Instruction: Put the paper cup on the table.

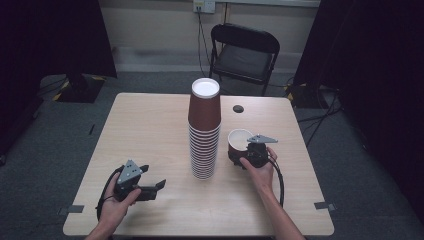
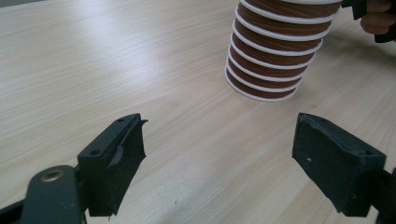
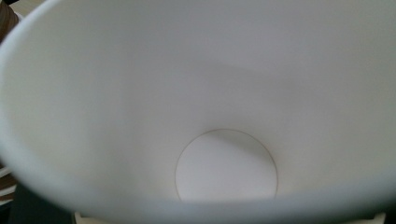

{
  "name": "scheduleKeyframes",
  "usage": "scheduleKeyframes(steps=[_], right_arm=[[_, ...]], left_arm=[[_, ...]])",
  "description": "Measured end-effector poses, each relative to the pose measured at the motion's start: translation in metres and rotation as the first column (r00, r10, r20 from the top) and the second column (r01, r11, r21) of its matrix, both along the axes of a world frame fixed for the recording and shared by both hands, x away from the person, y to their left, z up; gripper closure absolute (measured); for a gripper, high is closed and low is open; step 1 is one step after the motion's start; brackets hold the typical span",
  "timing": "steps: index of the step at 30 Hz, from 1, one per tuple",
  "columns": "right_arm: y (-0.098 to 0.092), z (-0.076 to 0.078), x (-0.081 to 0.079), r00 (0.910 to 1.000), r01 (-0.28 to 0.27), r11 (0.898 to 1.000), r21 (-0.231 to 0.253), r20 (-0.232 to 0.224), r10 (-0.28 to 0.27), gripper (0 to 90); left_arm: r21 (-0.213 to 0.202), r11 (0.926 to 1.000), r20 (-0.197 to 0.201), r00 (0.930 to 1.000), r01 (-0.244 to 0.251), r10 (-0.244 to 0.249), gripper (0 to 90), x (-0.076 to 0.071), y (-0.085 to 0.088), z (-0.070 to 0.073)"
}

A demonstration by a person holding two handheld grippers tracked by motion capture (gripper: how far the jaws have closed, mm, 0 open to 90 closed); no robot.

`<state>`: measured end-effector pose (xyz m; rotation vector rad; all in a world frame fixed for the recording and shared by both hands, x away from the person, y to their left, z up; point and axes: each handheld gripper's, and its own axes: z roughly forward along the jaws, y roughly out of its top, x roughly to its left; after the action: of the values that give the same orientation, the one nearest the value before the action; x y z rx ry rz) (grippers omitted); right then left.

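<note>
Tall stack of cups sits dead center on the bench, blocking a straight pass between sides. Loose cup crowds its right flank. Left half and the near edge are wide open.

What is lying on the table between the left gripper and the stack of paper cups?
Nothing: only bare wooden table lies between the left gripper and the stack of paper cups, in both the left gripper view and the high view.

No legible text, label or number anywhere.
</note>
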<state>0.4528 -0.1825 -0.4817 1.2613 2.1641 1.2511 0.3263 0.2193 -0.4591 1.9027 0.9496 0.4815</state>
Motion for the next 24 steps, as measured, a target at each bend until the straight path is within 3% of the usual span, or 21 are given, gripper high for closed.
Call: scheduleKeyframes(steps=[13, 24], right_arm=[[-0.01, -0.005, -0.012, 0.9996, -0.003, 1.0, -0.018, -0.027, 0.002, 13.1], [-0.021, 0.004, -0.026, 0.998, -0.025, 1.0, -0.011, -0.059, 0.024, 13.0]], left_arm=[[0.009, 1.0, -0.003, 1.0, 0.004, -0.004, 16.7, 0.002, 0.0, -0.001], [0.029, 0.9994, -0.029, 0.9994, -0.02, 0.02, 16.7, 0.005, 0.002, -0.004]])
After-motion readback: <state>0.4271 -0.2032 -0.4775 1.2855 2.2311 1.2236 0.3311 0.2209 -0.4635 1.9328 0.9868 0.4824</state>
